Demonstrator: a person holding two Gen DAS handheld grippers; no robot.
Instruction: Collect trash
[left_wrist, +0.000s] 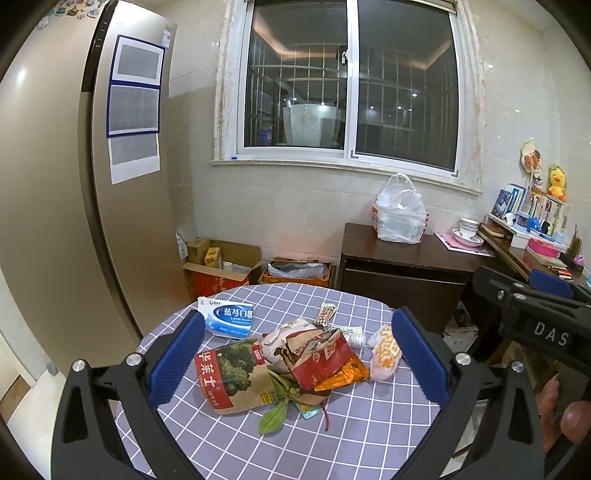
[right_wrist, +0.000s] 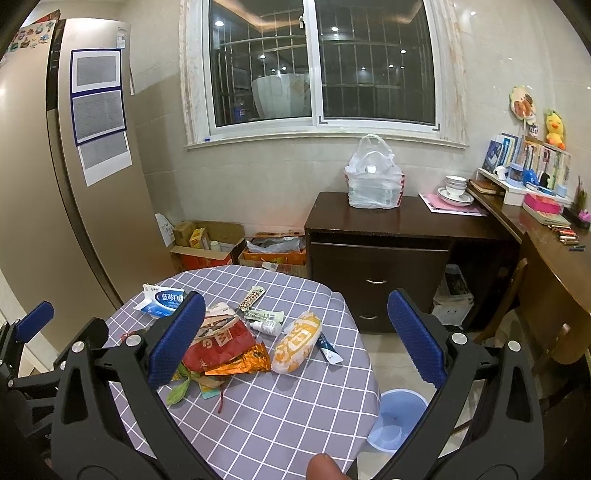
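Note:
A heap of trash lies on the round table with a grey checked cloth (left_wrist: 369, 424). In it are a brown paper bag with a tree picture (left_wrist: 232, 373), a red wrapper (left_wrist: 321, 362), orange foil (left_wrist: 343, 376), a white-and-yellow wrapper (left_wrist: 384, 354), a blue-and-white box (left_wrist: 231, 317) and a small white bottle (left_wrist: 356, 339). My left gripper (left_wrist: 299, 358) hangs open above the heap, touching nothing. My right gripper (right_wrist: 297, 339) is open too, over the white-and-yellow wrapper (right_wrist: 295, 343) and beside the red wrapper (right_wrist: 221, 347). A light blue bin (right_wrist: 399, 417) stands on the floor to the table's right.
A tall fridge (left_wrist: 55, 221) stands on the left. Cardboard boxes (left_wrist: 221, 266) sit on the floor behind the table. A dark cabinet (right_wrist: 376, 258) with a white plastic bag (right_wrist: 373, 181) is at the back right. A cluttered desk (right_wrist: 546, 229) and a chair (right_wrist: 517, 295) fill the right side.

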